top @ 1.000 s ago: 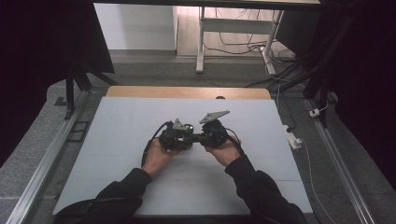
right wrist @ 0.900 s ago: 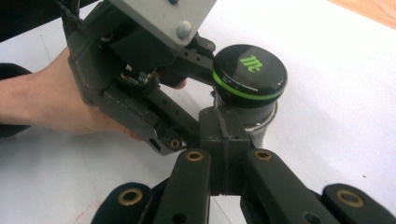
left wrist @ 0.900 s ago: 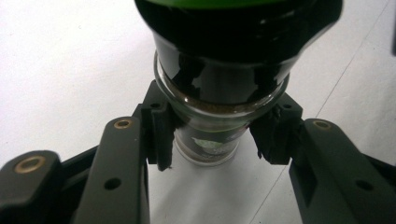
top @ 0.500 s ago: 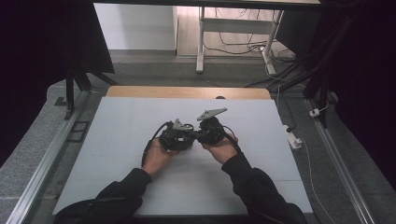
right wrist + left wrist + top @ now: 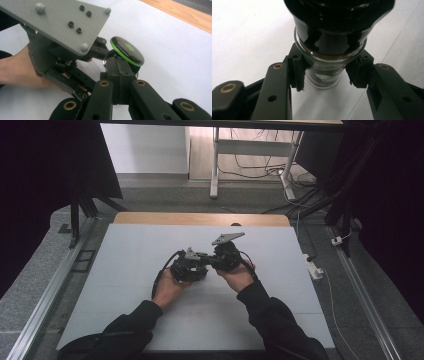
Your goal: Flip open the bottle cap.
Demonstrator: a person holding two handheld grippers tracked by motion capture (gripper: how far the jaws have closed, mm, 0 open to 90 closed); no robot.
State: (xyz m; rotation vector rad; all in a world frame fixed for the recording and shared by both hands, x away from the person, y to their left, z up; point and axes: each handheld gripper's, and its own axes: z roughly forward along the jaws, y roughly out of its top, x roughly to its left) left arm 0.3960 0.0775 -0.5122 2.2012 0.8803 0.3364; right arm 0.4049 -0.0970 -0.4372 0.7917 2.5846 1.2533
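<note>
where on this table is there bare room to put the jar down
Nearly the whole white table is bare: the wide stretches left and right of the hands, and the strip toward the far wooden edge. Only the middle is crowded, where the left gripper and right gripper hold the jar.

Grey floor [image 5: 150, 195] — white table [image 5: 125, 250]

We see the left gripper [image 5: 189, 266] and right gripper [image 5: 226, 256] meeting mid-table [image 5: 125, 250], side by side. Between them sits the jar [image 5: 325, 63], its cap [image 5: 127, 50] toward the right gripper.
</note>
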